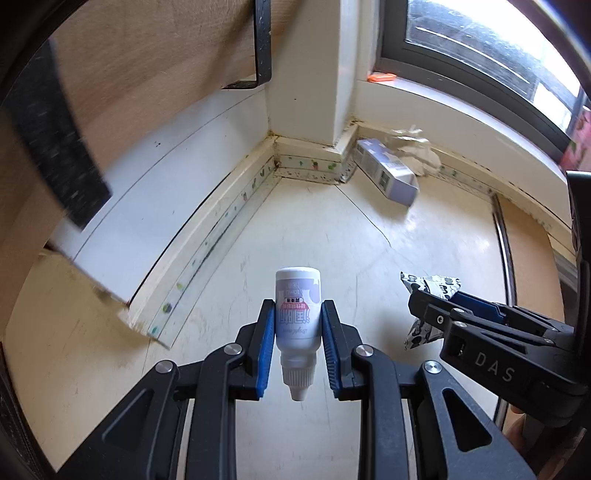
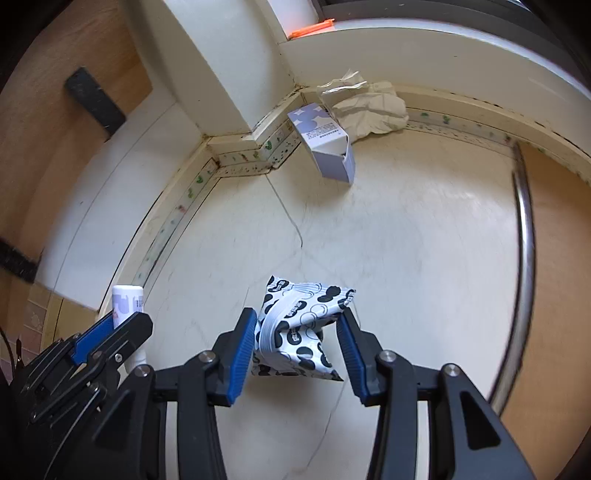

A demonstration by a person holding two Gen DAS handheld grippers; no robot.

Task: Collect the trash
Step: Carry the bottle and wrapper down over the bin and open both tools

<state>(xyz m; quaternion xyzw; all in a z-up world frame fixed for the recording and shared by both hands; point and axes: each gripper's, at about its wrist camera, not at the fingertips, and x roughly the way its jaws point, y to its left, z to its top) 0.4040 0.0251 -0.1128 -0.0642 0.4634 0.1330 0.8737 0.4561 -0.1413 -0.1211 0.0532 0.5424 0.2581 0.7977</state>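
My left gripper [image 1: 298,325] is shut on a small white bottle [image 1: 297,314] with a lilac and red label, its nozzle pointing back at the camera. The bottle also shows in the right wrist view [image 2: 127,301]. My right gripper [image 2: 300,328] is shut on a crumpled black-and-white spotted wrapper [image 2: 299,325]; the wrapper also shows in the left wrist view [image 1: 430,286]. Both are held above the pale floor. A lilac carton [image 2: 325,142] lies open on the floor by the wall corner, with crumpled white paper [image 2: 364,107] behind it.
A white pillar [image 2: 229,74] and baseboard [image 2: 243,157] form the corner ahead. A wooden board with black bars [image 1: 129,55] stands at the left. A wooden panel with a metal strip [image 2: 526,229] lies at the right. An orange item [image 2: 310,29] sits on the window sill.
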